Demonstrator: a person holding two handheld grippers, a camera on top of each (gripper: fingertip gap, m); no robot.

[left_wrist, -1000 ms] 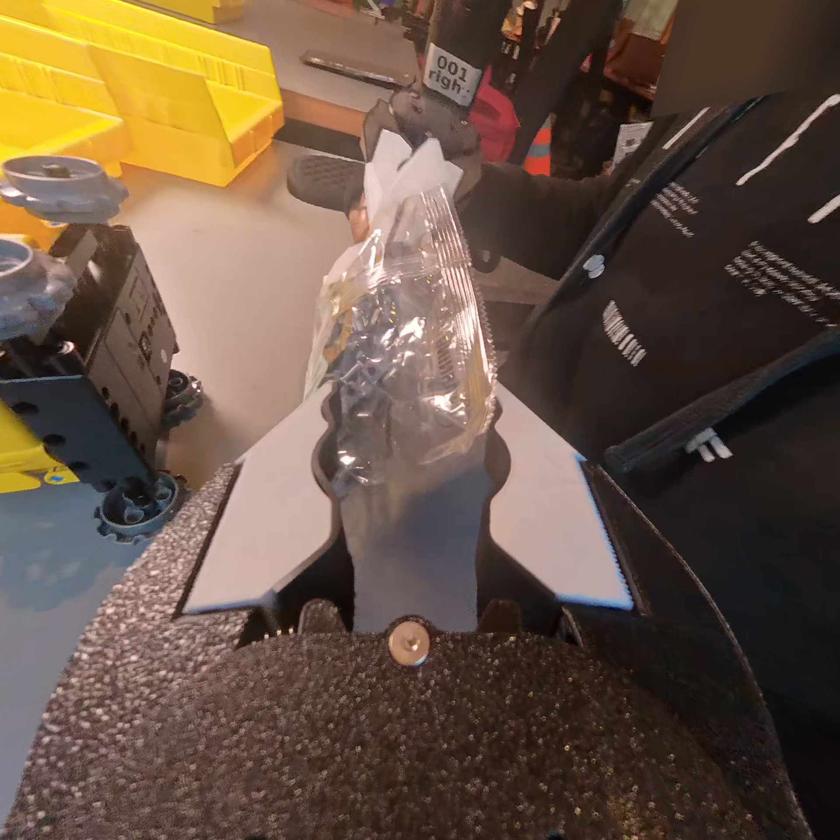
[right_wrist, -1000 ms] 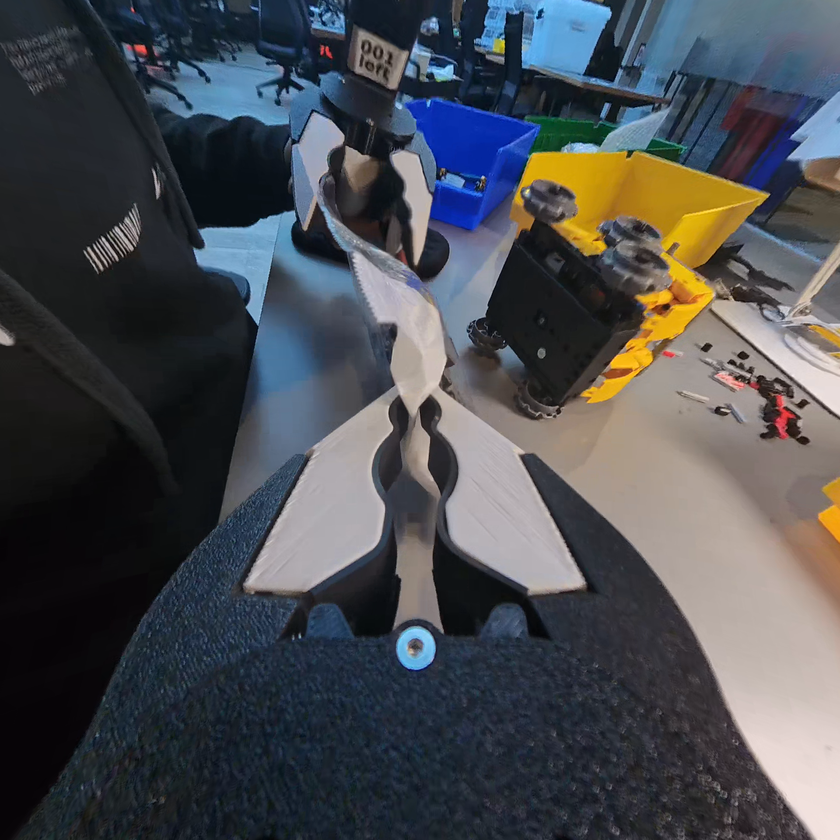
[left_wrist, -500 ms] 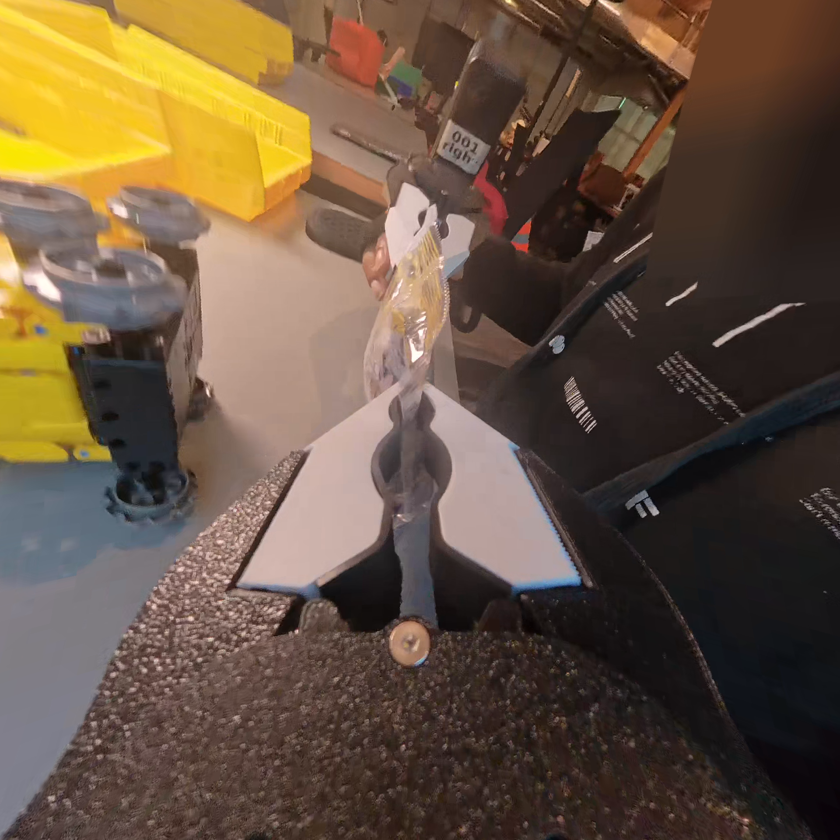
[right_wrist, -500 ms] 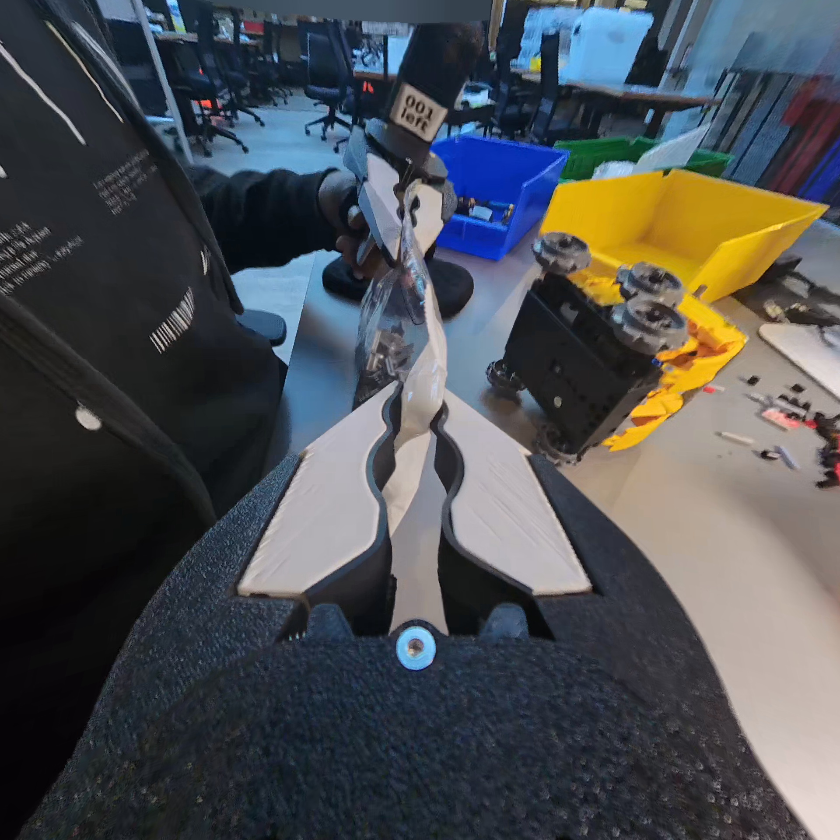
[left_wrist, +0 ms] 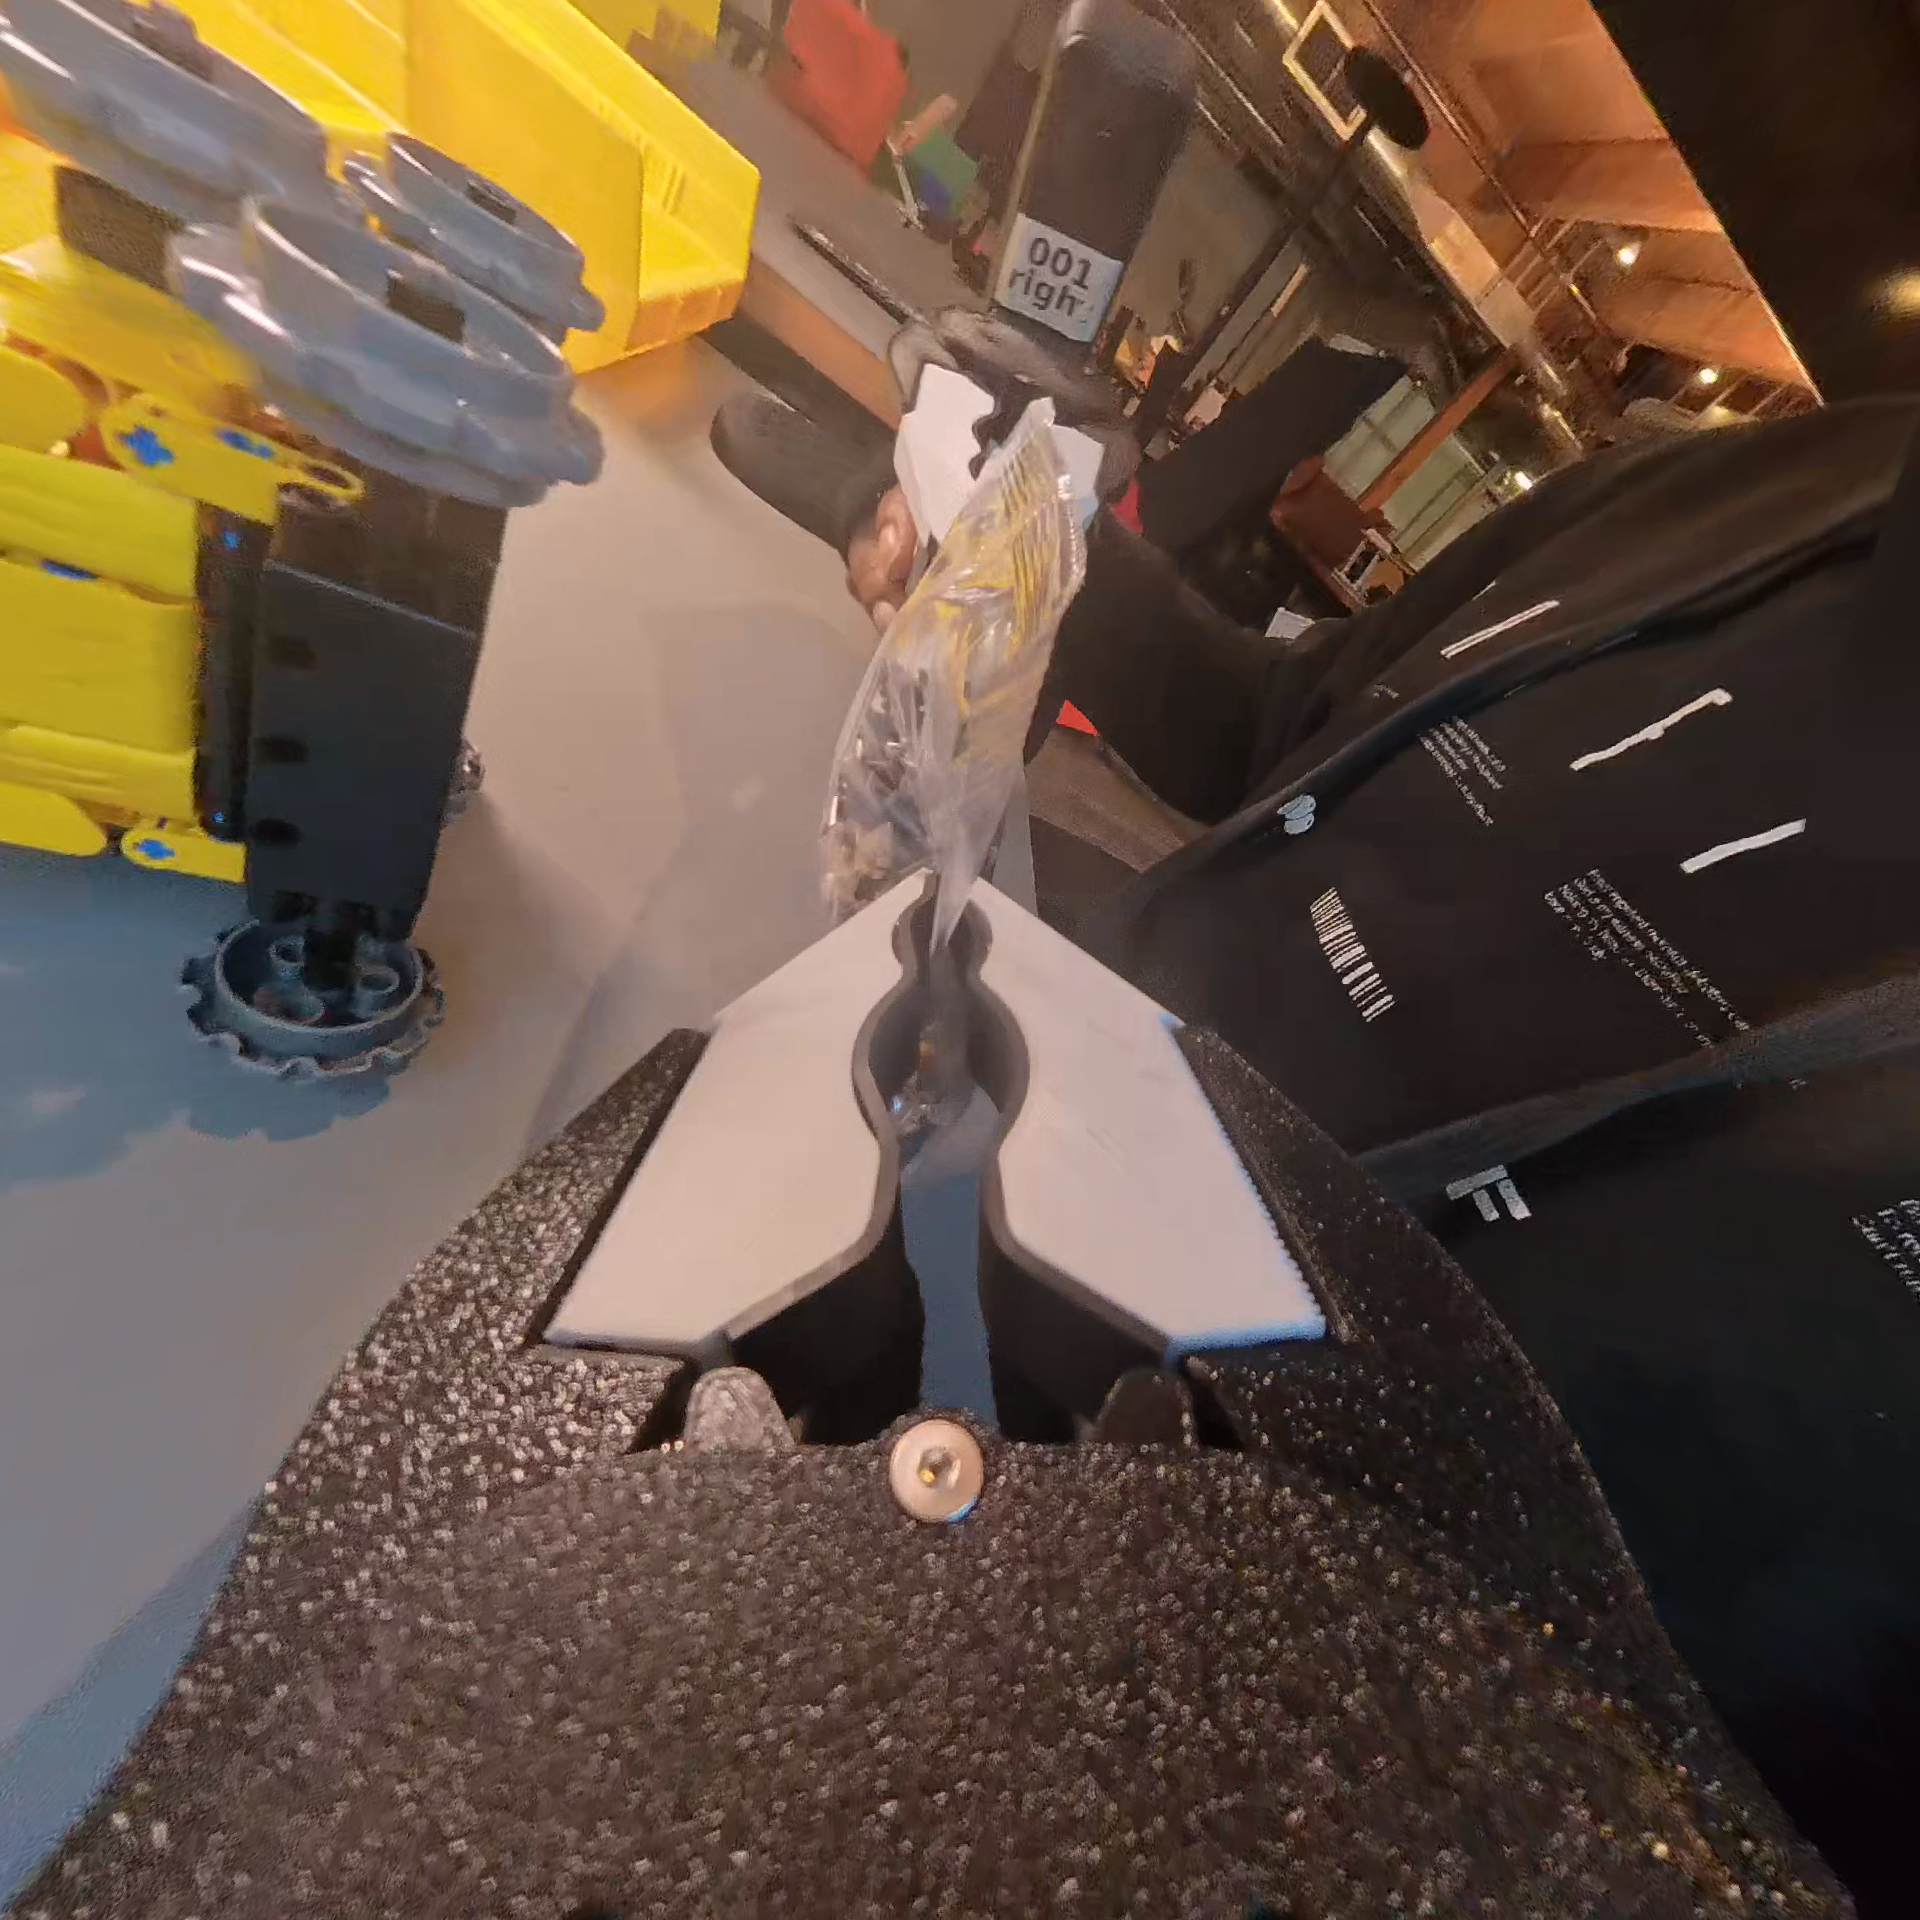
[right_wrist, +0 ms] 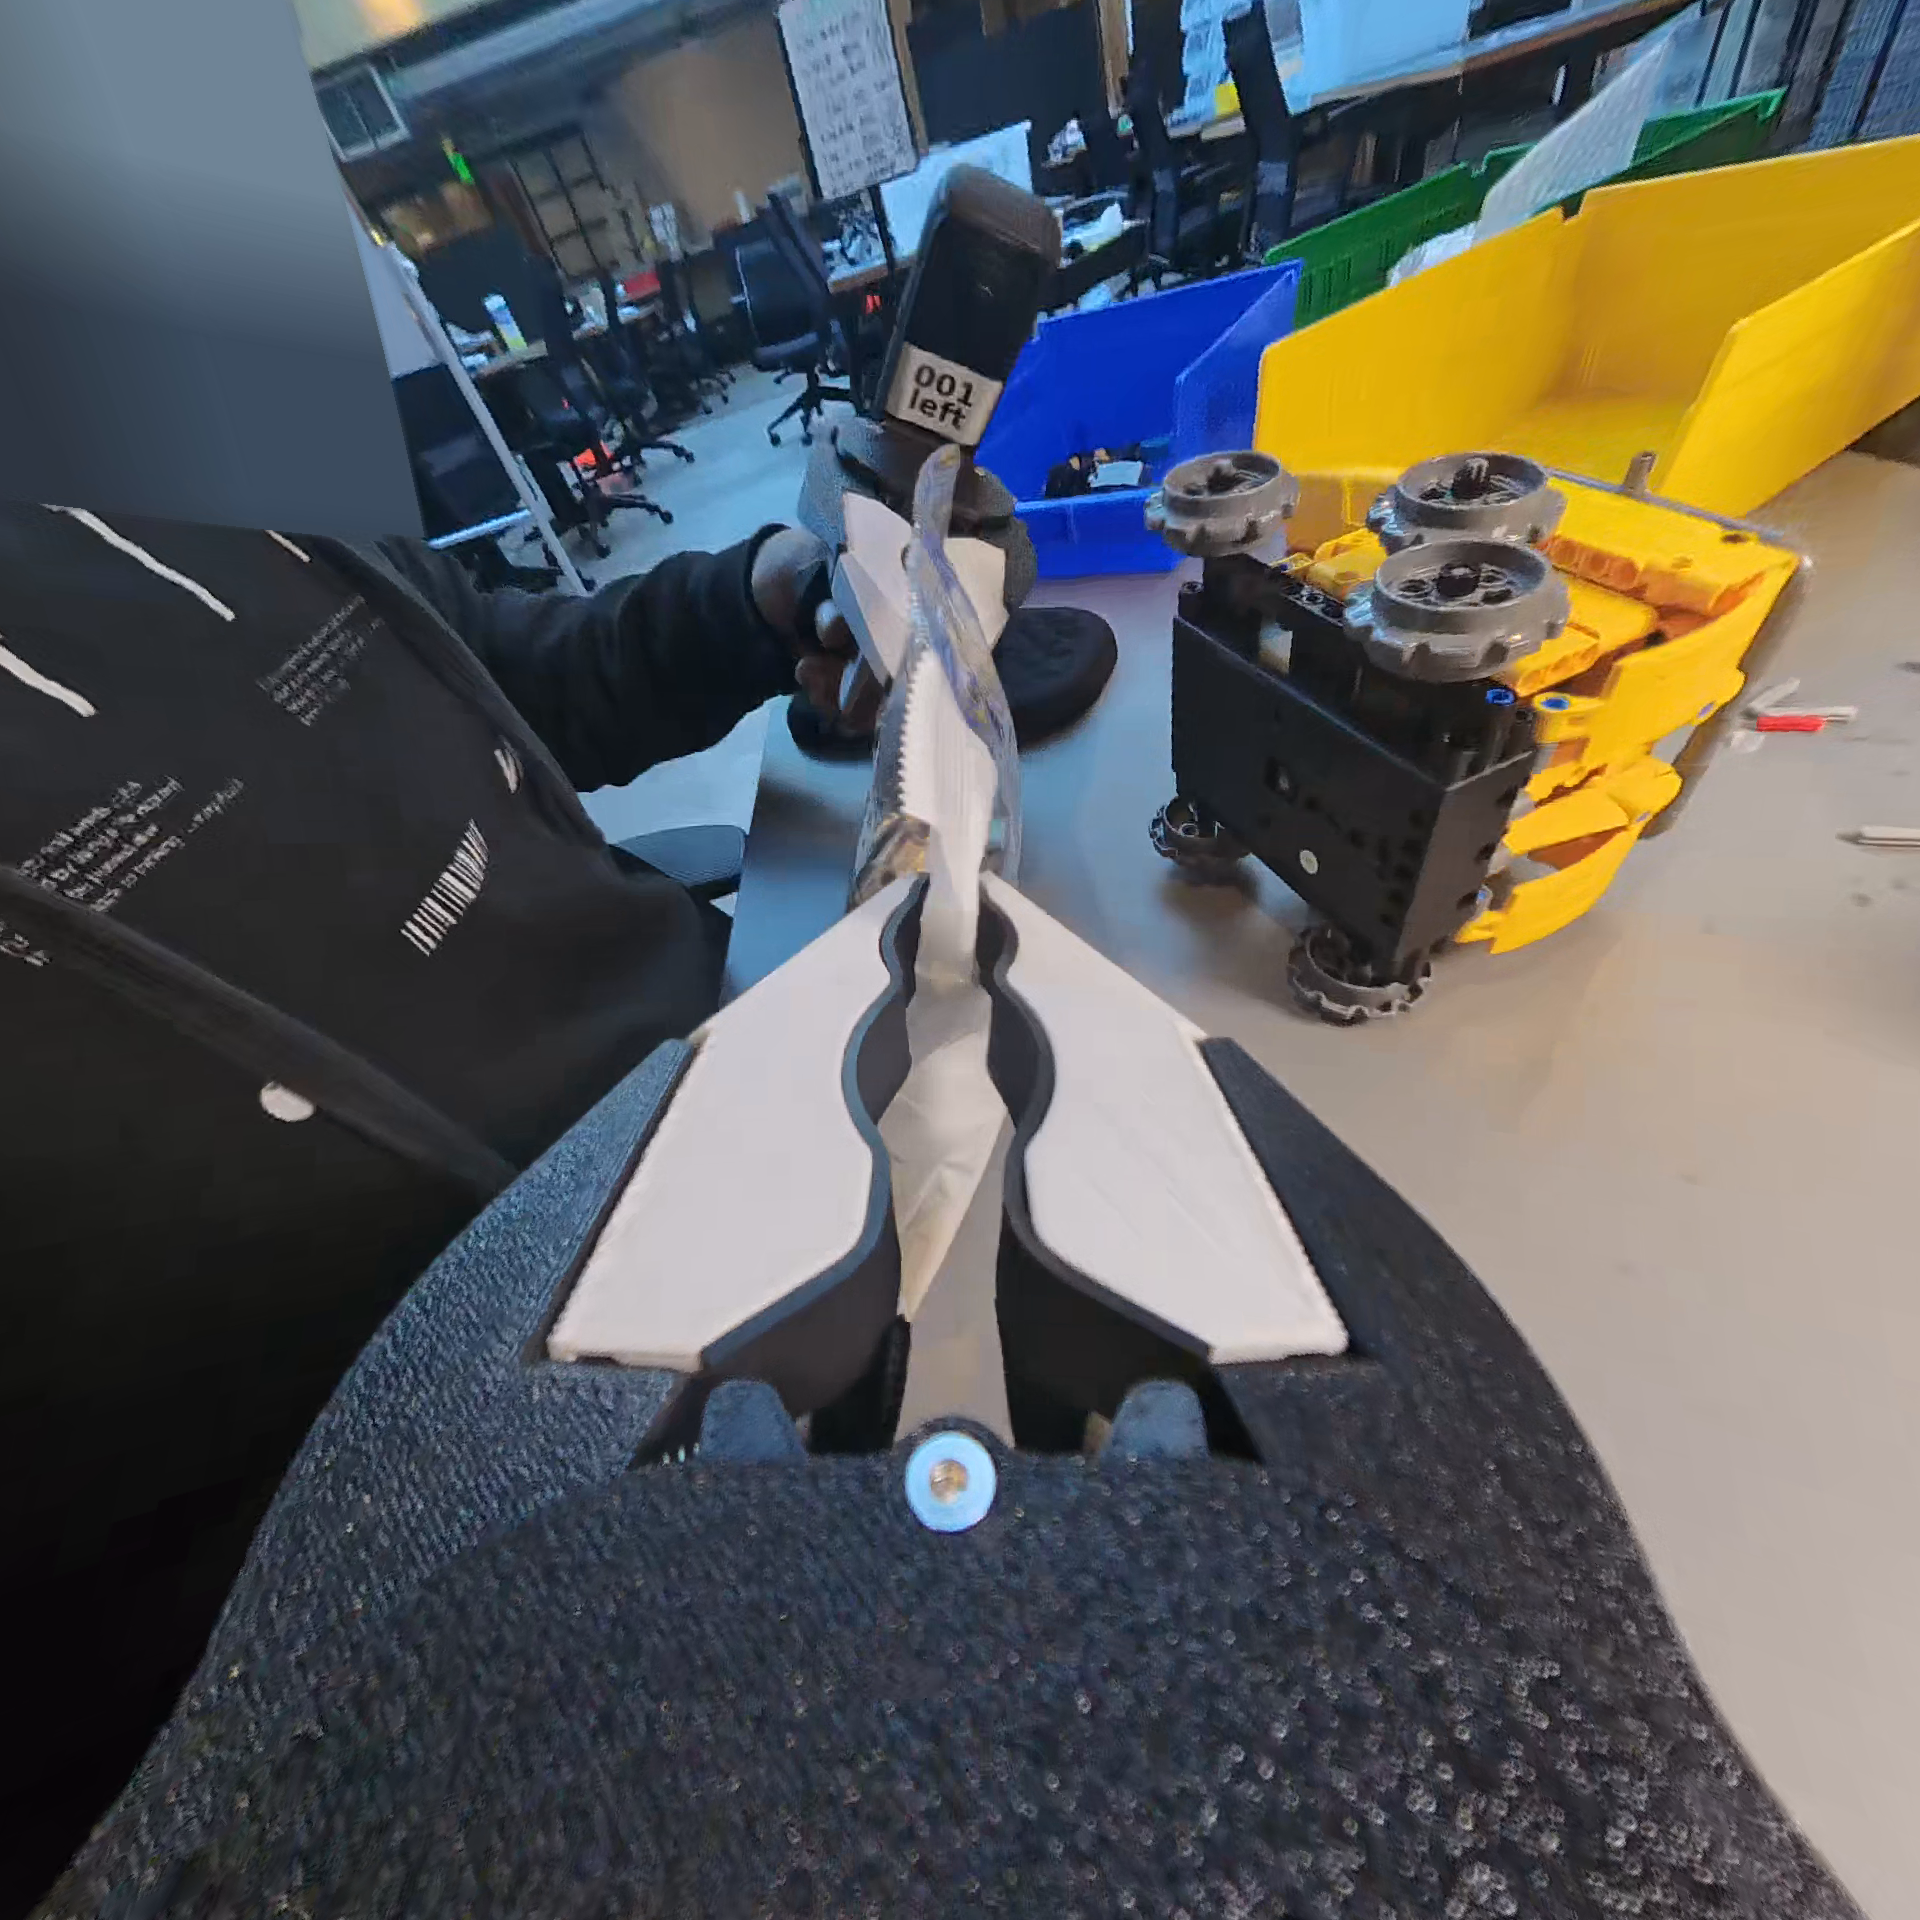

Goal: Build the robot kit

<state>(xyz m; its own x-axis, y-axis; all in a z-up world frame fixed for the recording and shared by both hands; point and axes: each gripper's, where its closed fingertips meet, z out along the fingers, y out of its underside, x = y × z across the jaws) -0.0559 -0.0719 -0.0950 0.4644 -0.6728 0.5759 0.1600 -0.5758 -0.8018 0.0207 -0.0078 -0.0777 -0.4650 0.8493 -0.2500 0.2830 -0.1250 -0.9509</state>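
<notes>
**A:** Between the two grippers, up off the table, hangs a clear plastic bag point(left_wrist: 951, 717) stuffed with small dark and yellow bits. Left gripper point(left_wrist: 945, 914) has its fingers clenched on the near end of it; right gripper point(right_wrist: 951, 904) is pinched tight on the other end, where a white strip of the bag runs down between its fingers.

**B:** So both are clamped on the same bag?

**A:** Yep, stretched between them, a bit twisted. Person in a black printed top point(right_wrist: 312, 831) sits at the left in the right wrist view, one hand point(right_wrist: 805, 623) wrapped on the left gripper's handle.

**B:** What's around it?

**A:** Over to the right, a black-and-yellow brick-built vehicle point(right_wrist: 1434, 748) stands on the grey table point(right_wrist: 1558, 1195), grey toothed wheels on top. Farther back there's a yellow bin point(right_wrist: 1558, 312) and a blue bin point(right_wrist: 1122, 384). Tiny loose parts far right, too small to tell.
</notes>
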